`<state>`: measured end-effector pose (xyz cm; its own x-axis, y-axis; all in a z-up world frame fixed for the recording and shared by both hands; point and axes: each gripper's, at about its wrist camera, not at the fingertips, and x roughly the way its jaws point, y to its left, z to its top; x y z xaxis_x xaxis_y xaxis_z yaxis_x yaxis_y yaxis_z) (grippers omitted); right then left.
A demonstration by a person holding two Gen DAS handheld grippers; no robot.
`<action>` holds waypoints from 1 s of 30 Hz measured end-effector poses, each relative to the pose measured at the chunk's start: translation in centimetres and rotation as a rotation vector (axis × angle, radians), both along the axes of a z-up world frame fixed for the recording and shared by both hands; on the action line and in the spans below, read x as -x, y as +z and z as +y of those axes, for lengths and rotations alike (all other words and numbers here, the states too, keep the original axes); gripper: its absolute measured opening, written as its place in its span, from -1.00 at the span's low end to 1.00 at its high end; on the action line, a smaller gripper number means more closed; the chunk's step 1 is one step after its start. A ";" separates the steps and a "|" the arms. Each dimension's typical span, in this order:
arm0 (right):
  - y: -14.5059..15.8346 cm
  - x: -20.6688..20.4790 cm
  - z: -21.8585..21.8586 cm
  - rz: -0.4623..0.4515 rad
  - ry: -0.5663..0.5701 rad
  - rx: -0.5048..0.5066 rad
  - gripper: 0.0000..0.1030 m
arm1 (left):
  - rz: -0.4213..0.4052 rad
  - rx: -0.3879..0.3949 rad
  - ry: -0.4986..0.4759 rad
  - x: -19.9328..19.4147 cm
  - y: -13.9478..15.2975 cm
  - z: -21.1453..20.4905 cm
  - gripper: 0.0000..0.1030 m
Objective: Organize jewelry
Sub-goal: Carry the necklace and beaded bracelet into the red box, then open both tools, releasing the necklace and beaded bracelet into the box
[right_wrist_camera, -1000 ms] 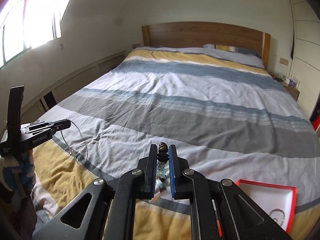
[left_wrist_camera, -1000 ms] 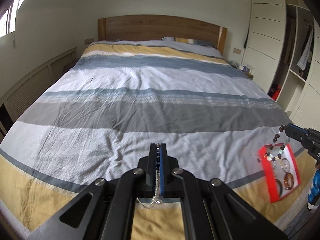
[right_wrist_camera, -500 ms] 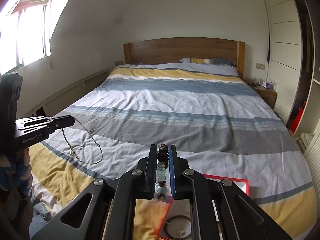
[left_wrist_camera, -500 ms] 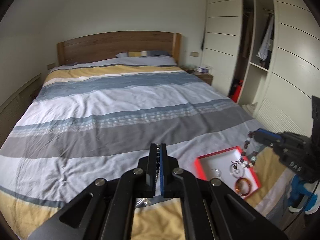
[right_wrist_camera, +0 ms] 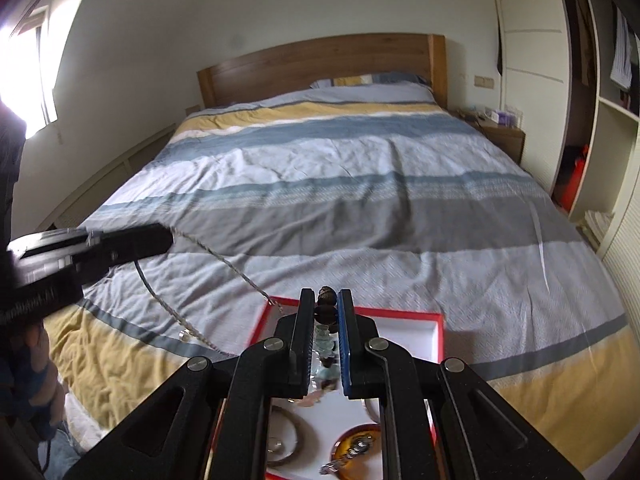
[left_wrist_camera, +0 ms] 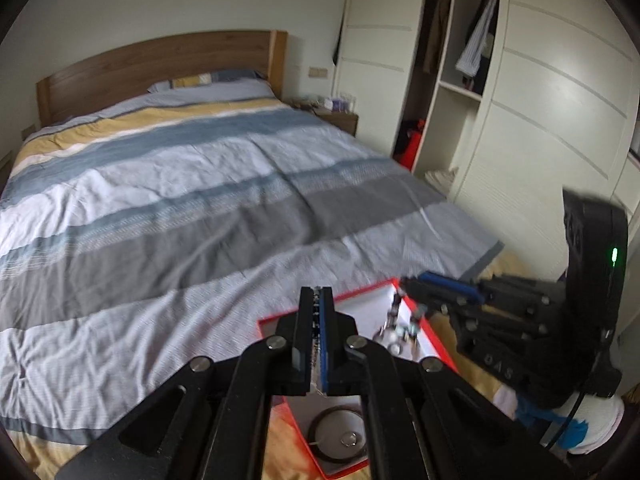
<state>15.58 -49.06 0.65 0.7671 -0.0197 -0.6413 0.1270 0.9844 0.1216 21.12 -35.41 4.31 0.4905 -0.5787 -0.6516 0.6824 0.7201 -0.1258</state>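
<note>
A white tray with a red rim (left_wrist_camera: pixel 280 319) (right_wrist_camera: pixel 400 314) lies on the striped duvet near the bed's foot. My left gripper (left_wrist_camera: pixel 317 292) (right_wrist_camera: pixel 166 238) is shut on a thin silver chain (left_wrist_camera: pixel 316 344). In the right wrist view the chain (right_wrist_camera: pixel 244 280) hangs in a loop, its low end at the tray's left corner. My right gripper (right_wrist_camera: pixel 326 294) (left_wrist_camera: pixel 404 282) is shut on a beaded bracelet (right_wrist_camera: pixel 326 312) of dark and pale green beads. The bracelet (left_wrist_camera: pixel 394 308) dangles over the tray's far right part. Both grippers hover above the tray.
In the tray lie a dark bangle (left_wrist_camera: pixel 340 436) (right_wrist_camera: pixel 288 436), an amber bangle (right_wrist_camera: pixel 356 448) and small silver pieces. The striped bed (left_wrist_camera: pixel 200 200) stretches ahead to a wooden headboard (left_wrist_camera: pixel 160 60). A white wardrobe (left_wrist_camera: pixel 540 120) stands on the right, with a nightstand (right_wrist_camera: pixel 504 136) beside it.
Both grippers have swung right along the bed's foot, and the tray now lies under them. The chain and the bracelet have travelled along, still gripped.
</note>
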 end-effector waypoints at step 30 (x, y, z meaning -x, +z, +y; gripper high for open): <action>-10.3 2.1 -4.7 0.213 -0.155 -0.050 -0.38 | 0.231 -0.161 -0.017 3.1 -12.5 -0.9 -0.25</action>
